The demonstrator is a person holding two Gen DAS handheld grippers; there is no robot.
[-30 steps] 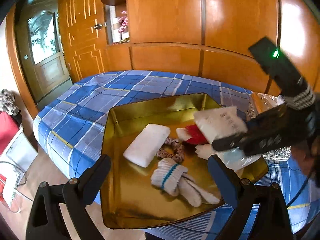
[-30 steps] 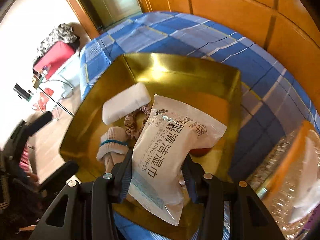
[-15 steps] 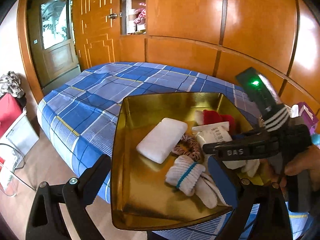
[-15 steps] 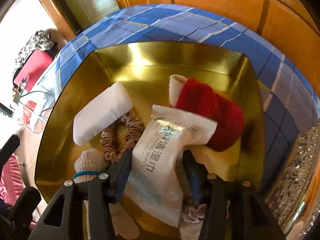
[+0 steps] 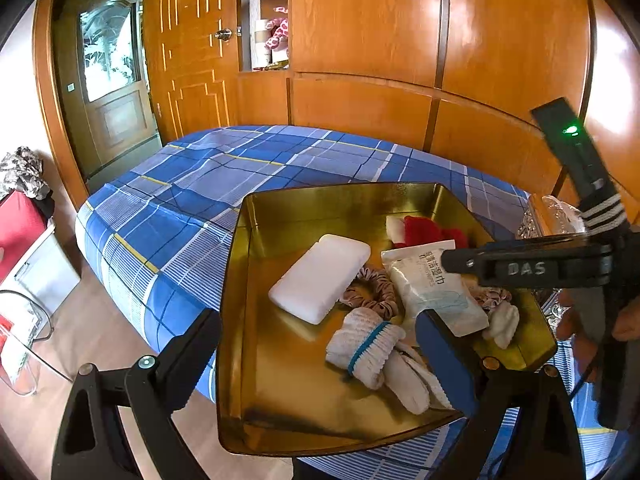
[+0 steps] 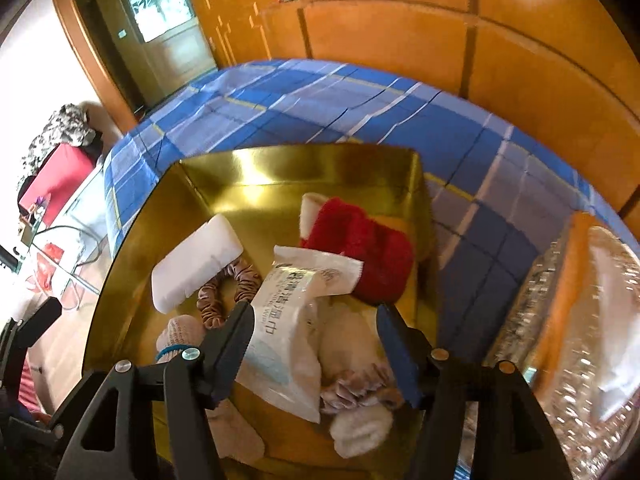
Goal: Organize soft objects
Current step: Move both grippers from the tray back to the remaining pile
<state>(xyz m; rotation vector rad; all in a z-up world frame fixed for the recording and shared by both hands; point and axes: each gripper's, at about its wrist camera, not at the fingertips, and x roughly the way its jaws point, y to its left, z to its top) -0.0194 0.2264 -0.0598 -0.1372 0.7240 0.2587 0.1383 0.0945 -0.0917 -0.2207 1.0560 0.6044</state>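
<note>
Wet-wipes pack [image 6: 288, 344] seen lying in gold tray [image 6: 132, 248], betw. fingers of R gripper [image 6: 316, 340]; jaws spread wide, nothing gripped. L gripper [image 5: 320, 344] held wide open, empty, near tray's front. Red sock [image 6: 360, 240], white pad [image 5: 320, 276], scrunchie [image 5: 372, 292] also in tray.

Bed [image 5: 192, 184] with blue plaid cover carries gold tray [image 5: 256, 264], which overhangs the near edge; a clear patterned glass dish [image 6: 560, 320] sits just beside the tray's right side.
</note>
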